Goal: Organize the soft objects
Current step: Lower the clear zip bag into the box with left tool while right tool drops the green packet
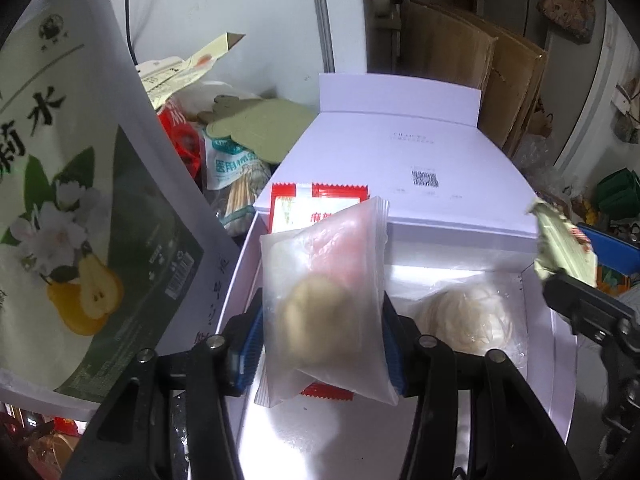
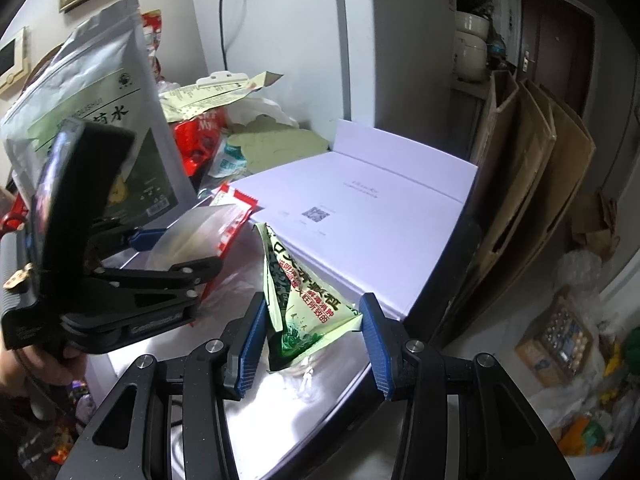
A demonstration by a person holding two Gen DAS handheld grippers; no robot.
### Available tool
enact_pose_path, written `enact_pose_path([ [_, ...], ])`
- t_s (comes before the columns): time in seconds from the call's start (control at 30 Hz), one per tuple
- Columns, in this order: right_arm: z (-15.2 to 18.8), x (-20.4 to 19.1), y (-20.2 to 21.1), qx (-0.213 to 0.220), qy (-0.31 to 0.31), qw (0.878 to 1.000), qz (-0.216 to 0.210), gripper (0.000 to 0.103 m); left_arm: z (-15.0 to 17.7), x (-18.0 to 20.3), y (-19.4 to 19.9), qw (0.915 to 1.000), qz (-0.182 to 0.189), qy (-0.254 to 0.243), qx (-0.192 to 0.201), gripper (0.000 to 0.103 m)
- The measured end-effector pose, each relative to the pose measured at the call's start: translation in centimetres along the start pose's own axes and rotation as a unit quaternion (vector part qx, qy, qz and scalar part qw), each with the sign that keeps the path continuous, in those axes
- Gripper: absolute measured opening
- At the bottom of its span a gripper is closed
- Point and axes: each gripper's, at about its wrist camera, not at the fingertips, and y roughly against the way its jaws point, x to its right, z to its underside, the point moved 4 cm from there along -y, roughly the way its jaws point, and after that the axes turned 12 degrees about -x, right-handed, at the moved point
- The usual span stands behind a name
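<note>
My left gripper (image 1: 322,340) is shut on a translucent snack packet (image 1: 324,304) with a round pastry inside, with a red-and-white packet (image 1: 316,208) behind it, held over an open white box (image 1: 560,360). A clear bag of pale noodles (image 1: 468,320) lies in the box. My right gripper (image 2: 312,344) is shut on a crumpled green sachet (image 2: 304,304) above the box's right side. The sachet (image 1: 564,244) and right gripper (image 1: 588,316) also show in the left wrist view. The left gripper (image 2: 176,256) shows in the right wrist view.
The white box lid (image 2: 360,216) lies open behind. A large pear-print pouch (image 1: 80,208) stands at left. Cluttered packets and a cotton-swab bag (image 1: 236,172) sit behind it. Folded cardboard (image 2: 528,184) leans at right, by a wall.
</note>
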Motion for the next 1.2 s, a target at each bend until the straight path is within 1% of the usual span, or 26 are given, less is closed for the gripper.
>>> enact_pose_path([
  [0.03, -0.1, 0.1, -0.1, -0.002, 0.000, 1.000, 0.003, 0.046, -0.1, -0.1, 0.0, 1.0000, -0.003, 0.001, -0.002, 0.057],
  [0.07, -0.2, 0.0, -0.2, -0.002, -0.001, 1.000, 0.004, 0.046, -0.2, -0.1, 0.0, 1.0000, -0.003, 0.003, -0.007, 0.063],
  [0.1, -0.3, 0.1, -0.3, -0.002, -0.002, 1.000, 0.005, 0.046, -0.3, -0.2, 0.0, 0.9999, -0.005, 0.006, -0.010, 0.067],
  [0.27, -0.5, 0.1, -0.4, -0.002, -0.004, 1.000, 0.010, 0.046, -0.6, -0.5, 1.0, 0.9994, -0.032, 0.004, 0.011, 0.072],
  [0.5, -1.0, -0.1, 0.1, 0.004, -0.001, 1.000, 0.015, 0.046, -0.3, -1.4, 2.2, 0.9997, -0.012, 0.016, 0.017, 0.072],
  [0.6, -1.5, -0.3, 0.5, 0.011, -0.003, 1.000, 0.014, 0.047, -0.1, -1.8, 2.9, 0.9994, -0.014, 0.021, 0.024, 0.072],
  [0.77, -1.8, -0.9, -0.1, -0.014, 0.002, 1.000, 0.011, 0.048, 0.6, -2.5, 4.6, 0.9987, -0.023, 0.025, 0.038, 0.072],
  [0.8, -1.7, -1.0, -0.1, -0.016, 0.003, 1.000, 0.014, 0.050, 0.7, -2.5, 5.0, 0.9985, -0.025, 0.025, 0.041, 0.072],
  [0.87, -1.5, -1.1, 0.1, -0.017, 0.000, 1.000, 0.017, 0.061, 0.9, -2.6, 5.8, 0.9981, -0.032, 0.023, 0.048, 0.072],
  [1.0, -1.0, -1.5, 1.3, -0.012, 0.003, 1.000, 0.018, 0.062, 1.4, -2.7, 7.3, 0.9973, -0.035, 0.024, 0.061, 0.072],
  [1.2, -0.9, -1.9, 3.7, 0.003, 0.001, 1.000, 0.021, 0.062, 2.2, -2.6, 9.9, 0.9964, -0.025, 0.024, 0.078, 0.072],
])
